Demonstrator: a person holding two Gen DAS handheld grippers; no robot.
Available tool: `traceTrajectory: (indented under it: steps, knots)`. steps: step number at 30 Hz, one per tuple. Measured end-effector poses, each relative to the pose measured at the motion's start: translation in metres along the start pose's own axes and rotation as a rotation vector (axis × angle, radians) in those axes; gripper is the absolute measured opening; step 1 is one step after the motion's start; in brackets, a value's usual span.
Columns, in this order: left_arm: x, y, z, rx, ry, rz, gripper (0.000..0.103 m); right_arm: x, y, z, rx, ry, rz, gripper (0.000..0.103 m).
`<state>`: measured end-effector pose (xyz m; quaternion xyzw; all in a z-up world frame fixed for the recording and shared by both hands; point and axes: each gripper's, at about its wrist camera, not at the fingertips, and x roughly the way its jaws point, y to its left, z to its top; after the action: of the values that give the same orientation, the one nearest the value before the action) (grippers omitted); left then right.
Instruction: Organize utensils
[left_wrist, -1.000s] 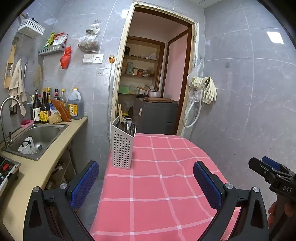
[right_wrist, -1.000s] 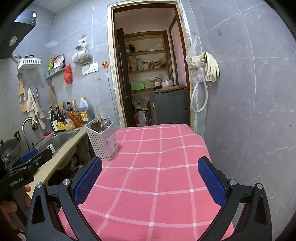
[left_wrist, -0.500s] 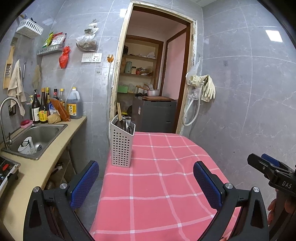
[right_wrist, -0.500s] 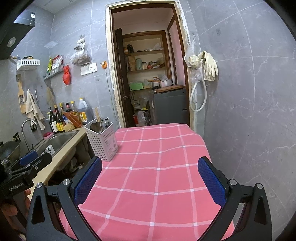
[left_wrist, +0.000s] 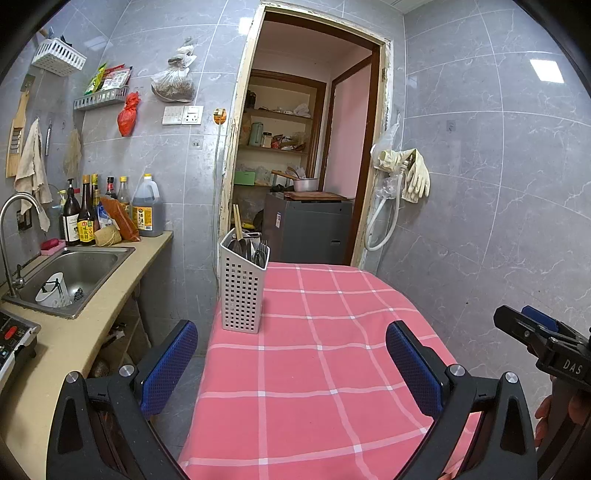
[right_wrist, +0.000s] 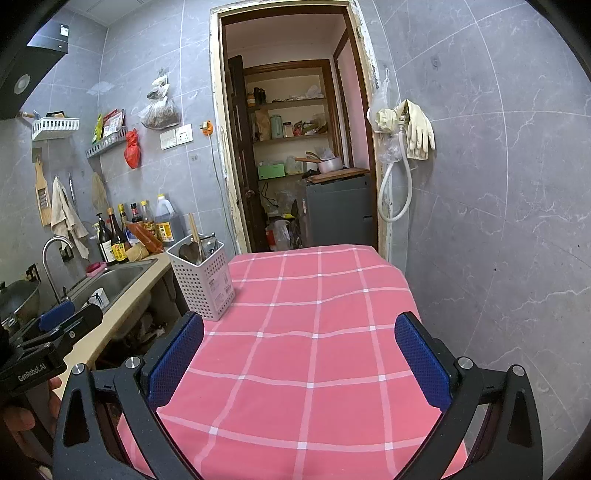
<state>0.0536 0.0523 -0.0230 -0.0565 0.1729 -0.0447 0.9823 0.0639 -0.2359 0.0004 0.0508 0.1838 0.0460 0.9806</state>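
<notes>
While neither tool held anything, the left gripper (left_wrist: 291, 363) had its jaws spread wide and empty over the near part of the table (left_wrist: 314, 387), and the right gripper (right_wrist: 299, 358) hung beside it with its jaws equally far apart and nothing between them. Each carried blue, finely dimpled pads (left_wrist: 170, 363) on black, angular finger frames.

Beyond the left gripper, toward the table's far left corner, stood the utensil caddy (left_wrist: 242, 291), upright on the cloth. It looked like stiff white plastic, a tall box with a grid of small square holes and a slanted rim. Inside it sat pale wooden chopsticks (left_wrist: 237, 221), dark spoons (left_wrist: 236, 246) and a metal fork (left_wrist: 261, 249), all leaning against the caddy's walls. No loose utensils lay on the cloth around the caddy.

The step in hand seemed to be an approach to the caddy. To do it well, a gripper should come down over one handle from above, narrow its jaws on that shaft alone, and lift straight up so the light caddy does not tip. The other gripper could steady the caddy's side wall.

The checked pink tablecloth (right_wrist: 314, 332) looked soft and slightly wrinkled, so the caddy might slide on it if pushed sideways.
</notes>
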Motion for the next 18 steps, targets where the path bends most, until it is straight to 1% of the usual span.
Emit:
traceTrajectory:
  steps: [18]
  knots:
    - [0.0015, 0.0006, -0.0016, -0.003, 0.006, -0.005, 0.103, 0.0018, -0.0014, 0.0002, 0.002, 0.007, 0.0, 0.102]
